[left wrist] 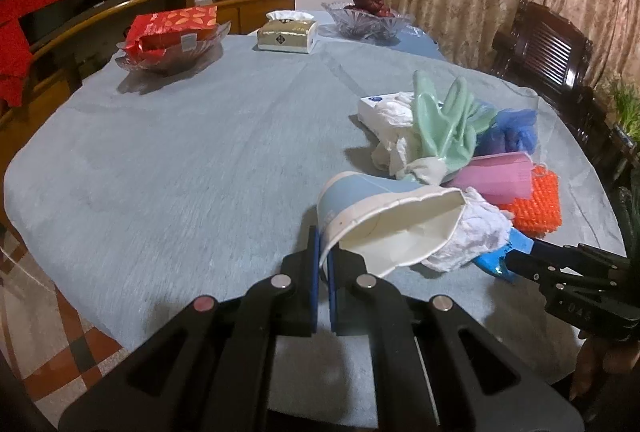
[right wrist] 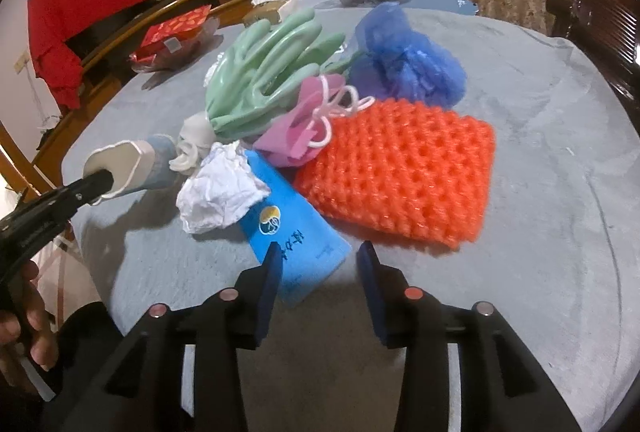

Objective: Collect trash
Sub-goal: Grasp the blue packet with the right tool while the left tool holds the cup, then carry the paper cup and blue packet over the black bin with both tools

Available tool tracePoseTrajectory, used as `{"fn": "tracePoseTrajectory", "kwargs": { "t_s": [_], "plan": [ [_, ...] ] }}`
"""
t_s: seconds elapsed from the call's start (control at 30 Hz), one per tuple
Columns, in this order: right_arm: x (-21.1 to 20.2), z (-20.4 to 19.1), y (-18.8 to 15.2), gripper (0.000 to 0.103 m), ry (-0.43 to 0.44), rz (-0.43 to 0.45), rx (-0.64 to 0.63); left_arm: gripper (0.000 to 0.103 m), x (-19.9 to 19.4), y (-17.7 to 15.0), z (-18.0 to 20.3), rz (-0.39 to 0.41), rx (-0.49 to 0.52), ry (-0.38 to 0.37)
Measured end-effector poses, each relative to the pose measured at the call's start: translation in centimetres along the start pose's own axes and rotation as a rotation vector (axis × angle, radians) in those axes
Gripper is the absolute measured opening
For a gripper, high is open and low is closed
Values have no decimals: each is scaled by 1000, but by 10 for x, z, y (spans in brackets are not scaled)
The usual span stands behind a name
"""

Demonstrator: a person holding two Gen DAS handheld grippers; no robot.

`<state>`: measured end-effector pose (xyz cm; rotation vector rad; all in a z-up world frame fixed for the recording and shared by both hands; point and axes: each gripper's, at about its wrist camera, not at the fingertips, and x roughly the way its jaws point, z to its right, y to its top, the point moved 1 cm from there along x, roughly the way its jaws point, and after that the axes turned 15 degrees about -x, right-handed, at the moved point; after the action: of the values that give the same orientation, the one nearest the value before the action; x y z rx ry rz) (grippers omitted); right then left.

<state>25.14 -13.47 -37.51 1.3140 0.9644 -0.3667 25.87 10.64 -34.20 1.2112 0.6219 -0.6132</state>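
Note:
A pale blue paper cup [left wrist: 384, 216] lies tilted on its side above the grey tablecloth, and my left gripper [left wrist: 324, 264] is shut on its white rim. A crumpled white tissue [left wrist: 476, 232] sits at the cup's mouth. In the right wrist view the same tissue [right wrist: 220, 187] rests on the far end of a flat blue packet [right wrist: 296, 232]. My right gripper [right wrist: 320, 256] stands open over the packet's near end; the left finger overlaps it and the right pad is clear of it. The cup [right wrist: 132, 163] and the left gripper [right wrist: 100, 179] show at the left.
Behind the packet lie green rubber gloves [right wrist: 264, 71], a pink mask [right wrist: 304, 123], an orange mesh pad [right wrist: 400, 167] and a blue net ball [right wrist: 404, 59]. Farther back stand a tissue box [left wrist: 286, 35], two glass bowls and a dark chair [left wrist: 548, 51]. The table's edge [left wrist: 60, 248] runs near left.

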Motion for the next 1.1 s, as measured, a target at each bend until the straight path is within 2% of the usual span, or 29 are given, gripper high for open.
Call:
{"fn": "tracePoseTrajectory", "kwargs": {
  "t_s": [0.1, 0.17, 0.23, 0.37, 0.5, 0.67, 1.1],
  "plan": [
    [2, -3, 2, 39, 0, 1, -12, 3, 6, 0, -5, -13, -2, 2],
    [2, -3, 2, 22, 19, 2, -2, 3, 9, -1, -9, -15, 2, 12],
    [-4, -3, 2, 12, 23, 15, -1, 4, 12, -5, -11, -18, 10, 22],
    [-24, -18, 5, 3, 31, 51, -48, 5, 11, -5, -14, -12, 10, 26],
    [-44, -31, 7, 2, 0, 80, -103, 5, 7, -4, -10, 0, 14, 21],
    [-67, -25, 2, 2, -40, 89, -101, 4, -4, -3, -3, 20, 28, 15],
    [-158, -2, -1, 1, -114, 171, -63, 3, -84, 4, 42, 122, 59, -80]
  ]
}}
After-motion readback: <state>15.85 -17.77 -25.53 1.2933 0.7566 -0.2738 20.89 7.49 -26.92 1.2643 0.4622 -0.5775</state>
